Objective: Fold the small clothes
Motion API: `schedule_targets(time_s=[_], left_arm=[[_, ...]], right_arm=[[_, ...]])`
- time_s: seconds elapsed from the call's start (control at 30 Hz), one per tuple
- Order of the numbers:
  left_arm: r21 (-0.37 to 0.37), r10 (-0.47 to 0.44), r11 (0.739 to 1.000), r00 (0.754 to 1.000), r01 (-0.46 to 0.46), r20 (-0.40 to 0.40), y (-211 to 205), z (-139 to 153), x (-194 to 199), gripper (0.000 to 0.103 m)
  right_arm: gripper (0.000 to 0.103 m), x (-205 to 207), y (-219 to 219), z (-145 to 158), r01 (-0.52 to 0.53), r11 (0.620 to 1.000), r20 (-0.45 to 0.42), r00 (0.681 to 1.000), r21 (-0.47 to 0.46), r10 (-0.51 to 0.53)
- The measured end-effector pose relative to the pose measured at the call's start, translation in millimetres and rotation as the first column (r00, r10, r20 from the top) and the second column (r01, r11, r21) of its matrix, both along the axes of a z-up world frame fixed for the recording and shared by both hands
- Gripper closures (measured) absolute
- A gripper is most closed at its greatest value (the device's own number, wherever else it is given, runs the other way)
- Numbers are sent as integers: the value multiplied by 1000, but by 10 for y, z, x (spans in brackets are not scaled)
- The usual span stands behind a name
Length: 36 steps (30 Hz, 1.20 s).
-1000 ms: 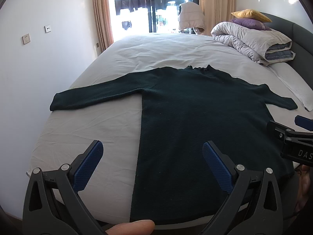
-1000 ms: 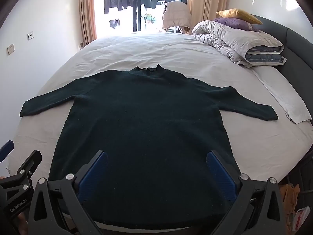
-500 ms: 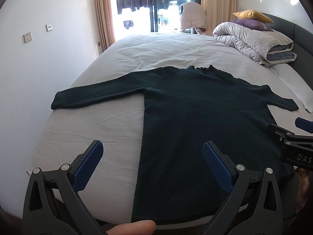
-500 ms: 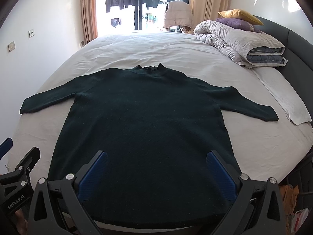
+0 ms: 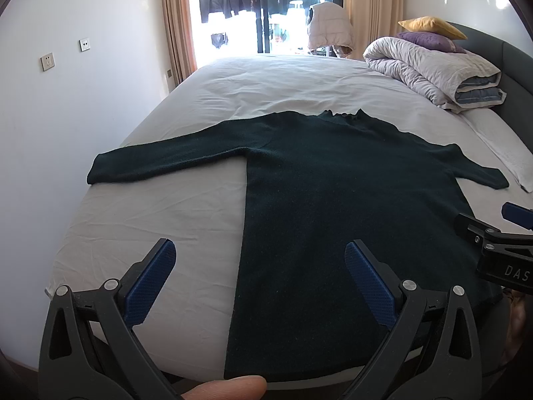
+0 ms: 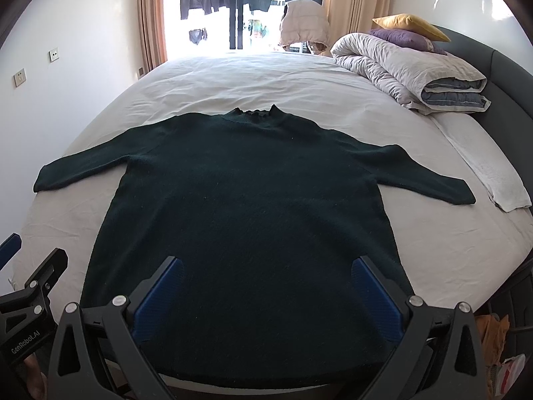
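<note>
One dark green knitted sweater point(image 6: 246, 206) is seen spread flat, front down or up cannot be told, on the white-sheeted bed point(image 6: 233, 80), with both sleeves stretched out to the sides and the ruffled collar pointed toward the bright window point(image 6: 240, 6). Its hem is laid along the near edge of the mattress. The left gripper point(image 5: 260, 280) is held above that near edge with its blue-padded fingers point(image 5: 151, 283) spread wide apart, nothing between them; the sweater's left side seam is framed in the gap. The right gripper point(image 6: 266, 296) is likewise held with its fingers well apart and empty, poised over the lower body of the sweater (the hem is partly hidden behind it). A rolled grey quilt point(image 6: 409, 70) is stacked at the far right of the bed, with a purple cushion point(image 6: 403, 38) and a yellow cushion point(image 6: 411, 23) resting on top. A fingertip point(image 5: 226, 388) is visible at the bottom of the left wrist view.
</note>
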<state>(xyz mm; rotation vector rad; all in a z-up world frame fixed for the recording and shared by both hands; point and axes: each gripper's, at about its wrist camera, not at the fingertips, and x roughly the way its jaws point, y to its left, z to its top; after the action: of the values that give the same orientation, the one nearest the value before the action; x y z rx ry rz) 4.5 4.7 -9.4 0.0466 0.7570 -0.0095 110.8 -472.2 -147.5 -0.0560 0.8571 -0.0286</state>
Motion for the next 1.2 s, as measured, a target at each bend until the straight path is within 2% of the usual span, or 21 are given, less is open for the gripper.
schedule_targets(time_s=[1.2], left_arm=[[-4,2,1000,1000,-2,-8,59,-96,-4,0]], right_arm=[[0,-9,31,-73,-4,1000,-11,1000,4,4]])
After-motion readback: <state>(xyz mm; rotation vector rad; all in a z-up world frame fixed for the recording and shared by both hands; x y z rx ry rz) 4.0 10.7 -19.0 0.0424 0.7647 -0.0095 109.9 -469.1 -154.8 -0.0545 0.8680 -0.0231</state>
